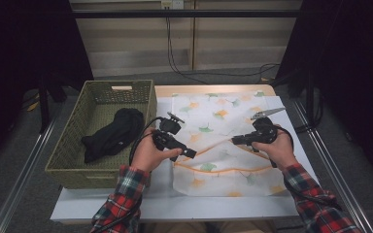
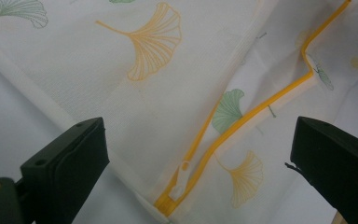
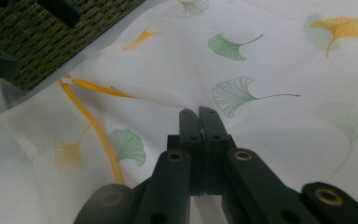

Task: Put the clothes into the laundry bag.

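A white mesh laundry bag [image 1: 223, 126] printed with ginkgo leaves lies flat on the table, and its yellow zipper [image 1: 213, 169] gapes open. My right gripper [image 1: 234, 141] is shut on the upper edge of the zipper opening and holds that fabric slightly raised; its jaws [image 3: 198, 113] pinch the fold. My left gripper [image 1: 192, 154] hovers at the bag's left edge with its jaws wide open [image 2: 200, 135]. The white zipper pull [image 2: 182, 176] lies on the bag between them, untouched.
A green woven basket [image 1: 73, 145] stands at the left of the table with a black garment [image 1: 111, 133] inside. The bag rests on a white table surface [image 1: 126, 204]. Metal rails run along both sides of the table.
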